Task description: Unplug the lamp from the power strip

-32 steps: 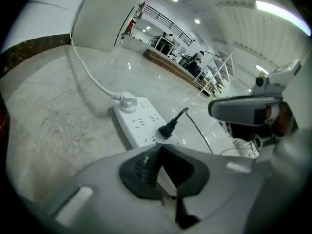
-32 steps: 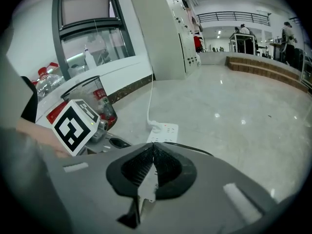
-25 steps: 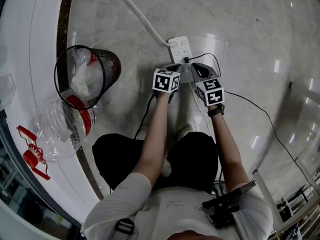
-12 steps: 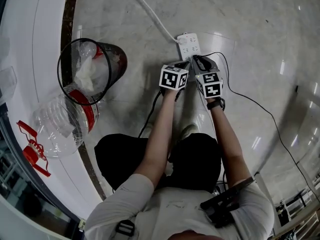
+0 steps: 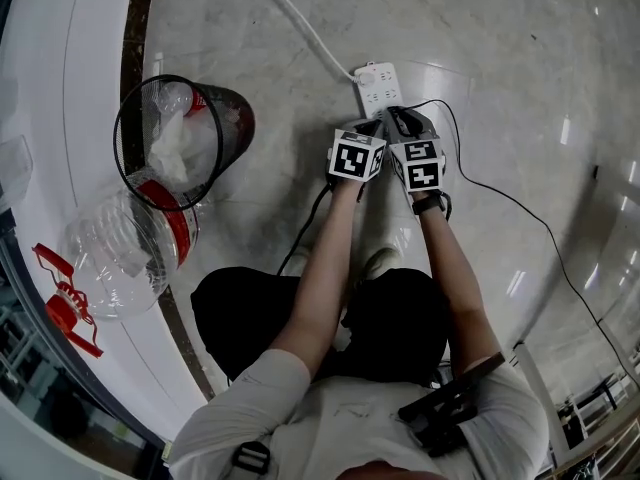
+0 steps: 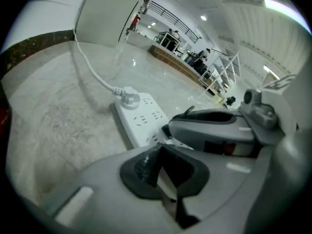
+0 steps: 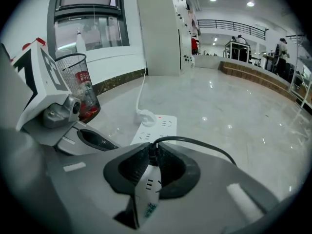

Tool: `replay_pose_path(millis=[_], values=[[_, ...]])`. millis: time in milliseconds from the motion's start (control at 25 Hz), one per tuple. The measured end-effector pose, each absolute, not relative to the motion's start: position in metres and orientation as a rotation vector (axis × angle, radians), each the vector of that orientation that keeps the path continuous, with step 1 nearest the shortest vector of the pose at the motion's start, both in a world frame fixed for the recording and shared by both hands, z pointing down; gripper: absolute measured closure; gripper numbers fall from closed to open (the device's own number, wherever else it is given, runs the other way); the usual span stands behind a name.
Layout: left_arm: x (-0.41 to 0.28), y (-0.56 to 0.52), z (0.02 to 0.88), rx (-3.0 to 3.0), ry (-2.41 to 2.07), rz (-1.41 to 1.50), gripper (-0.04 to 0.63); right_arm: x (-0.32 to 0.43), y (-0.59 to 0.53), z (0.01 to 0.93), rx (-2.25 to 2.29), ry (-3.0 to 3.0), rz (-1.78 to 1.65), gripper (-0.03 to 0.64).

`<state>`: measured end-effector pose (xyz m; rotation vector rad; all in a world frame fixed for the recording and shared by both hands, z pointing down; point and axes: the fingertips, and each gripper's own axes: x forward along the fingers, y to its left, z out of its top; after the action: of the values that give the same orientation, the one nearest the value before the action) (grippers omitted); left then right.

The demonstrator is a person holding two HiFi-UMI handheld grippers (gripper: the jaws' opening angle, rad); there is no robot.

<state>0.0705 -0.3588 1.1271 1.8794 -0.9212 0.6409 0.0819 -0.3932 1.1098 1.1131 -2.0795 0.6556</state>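
At the near end of the white plastic power strip (image 5: 379, 86) on the pale marble floor (image 5: 250, 28)
Head view hides the grip. The right gripper view shows the right gripper (image 7: 153, 153) with fingers just closed further, clamped on the black lamp plug (image 7: 152, 149). In its own view, the left gripper (image 6: 160, 149) has fingers together.

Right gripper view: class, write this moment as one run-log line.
right gripper: fingers just closed further, pinching black lamp plug | plug: not yet pulled from power strip | left gripper: fingers together, over strip
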Motion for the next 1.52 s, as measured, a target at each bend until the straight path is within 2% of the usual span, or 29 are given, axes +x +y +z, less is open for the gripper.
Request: replay_pose_path(millis=[440,720,1520], values=[[0.070,-0.361,1.124,1.840,-0.928,0.588,0.600,0.089,-0.391,1.105,1.129,-2.118,0.682,0.561],[0.072,-0.360,1.125,1.848,-0.916,0.589,0.600,0.081,-0.389,1.094,1.117,-2.135,0.551,0.560],[0.081,-0.363,1.125,1.824,-0.863,0.534,0.598,0.088,-0.392,1.086,1.149,-2.239,0.697,0.560]])
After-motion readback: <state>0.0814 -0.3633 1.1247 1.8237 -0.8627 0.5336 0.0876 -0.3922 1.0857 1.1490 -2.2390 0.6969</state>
